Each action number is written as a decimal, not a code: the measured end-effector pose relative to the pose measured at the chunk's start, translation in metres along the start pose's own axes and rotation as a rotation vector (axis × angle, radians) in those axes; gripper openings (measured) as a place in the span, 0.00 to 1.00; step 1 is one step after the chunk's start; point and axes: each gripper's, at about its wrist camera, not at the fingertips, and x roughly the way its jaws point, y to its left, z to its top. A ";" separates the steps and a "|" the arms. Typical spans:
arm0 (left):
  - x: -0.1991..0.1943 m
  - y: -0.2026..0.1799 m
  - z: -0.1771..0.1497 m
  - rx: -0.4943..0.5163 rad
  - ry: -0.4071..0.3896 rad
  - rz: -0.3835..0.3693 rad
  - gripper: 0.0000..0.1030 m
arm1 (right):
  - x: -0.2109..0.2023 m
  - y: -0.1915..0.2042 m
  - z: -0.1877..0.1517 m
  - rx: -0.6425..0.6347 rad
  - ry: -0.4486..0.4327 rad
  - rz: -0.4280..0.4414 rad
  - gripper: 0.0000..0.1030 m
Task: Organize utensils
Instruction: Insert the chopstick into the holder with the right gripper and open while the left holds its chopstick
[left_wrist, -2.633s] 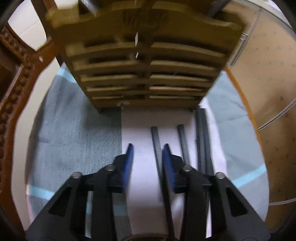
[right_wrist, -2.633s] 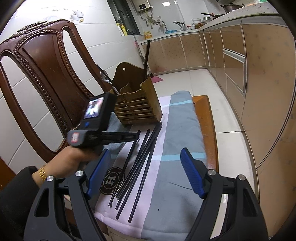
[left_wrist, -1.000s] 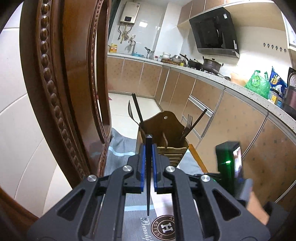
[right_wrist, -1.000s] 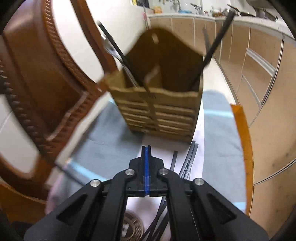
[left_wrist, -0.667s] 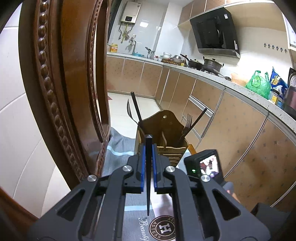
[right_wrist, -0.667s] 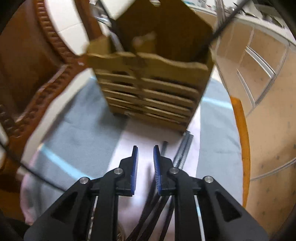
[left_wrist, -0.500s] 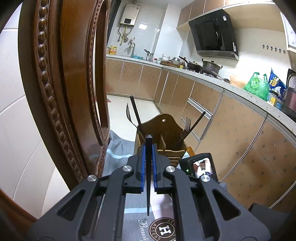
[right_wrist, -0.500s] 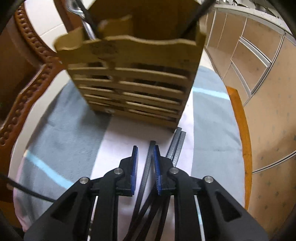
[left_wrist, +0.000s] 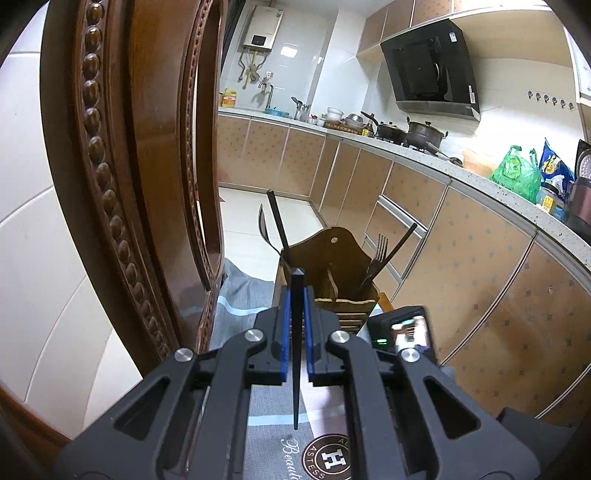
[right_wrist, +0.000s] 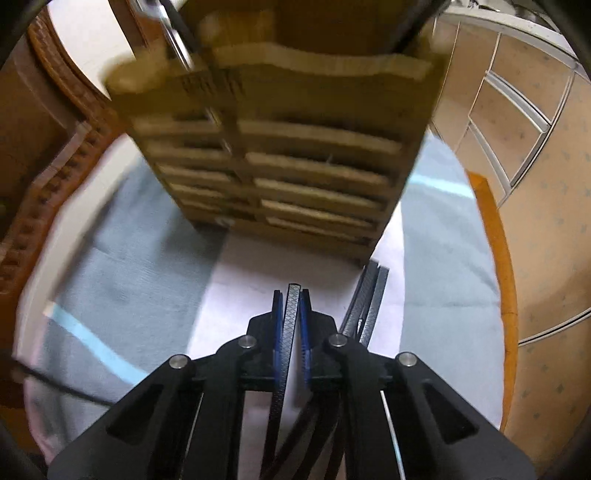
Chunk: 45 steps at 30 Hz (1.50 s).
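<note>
My left gripper (left_wrist: 295, 325) stays clamped on one thin black chopstick (left_wrist: 296, 354), which stands between the blue pads with its blunt top just above them and its point hanging over the grey-blue striped cloth (left_wrist: 236, 295). Nothing there has changed in the last half second. Ahead stands the slatted brown wooden utensil holder (left_wrist: 332, 273), with a fork (left_wrist: 378, 254) and dark sticks leaning in its compartments, beside the carved wooden chair back (left_wrist: 122, 166).

My right gripper (right_wrist: 290, 325) differs: half a second ago its pads stood slightly apart around a textured black chopstick (right_wrist: 286, 347); now they have pinched onto it, its blunt end poking just past the fingertips. The remaining black chopsticks (right_wrist: 369, 295) lie on the cloth (right_wrist: 129, 258) just right of my fingers, reaching the wooden holder's (right_wrist: 280, 155) base, which looms closer and blurred.
</note>
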 end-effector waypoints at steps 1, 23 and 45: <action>-0.001 0.000 0.000 0.000 0.000 0.000 0.06 | -0.010 0.000 -0.001 0.001 -0.021 0.022 0.08; 0.004 -0.007 -0.002 0.003 0.009 -0.009 0.06 | -0.238 -0.006 -0.003 -0.019 -0.520 0.148 0.07; 0.010 -0.004 -0.002 0.003 0.020 -0.009 0.06 | -0.323 -0.001 0.116 -0.064 -0.679 0.040 0.07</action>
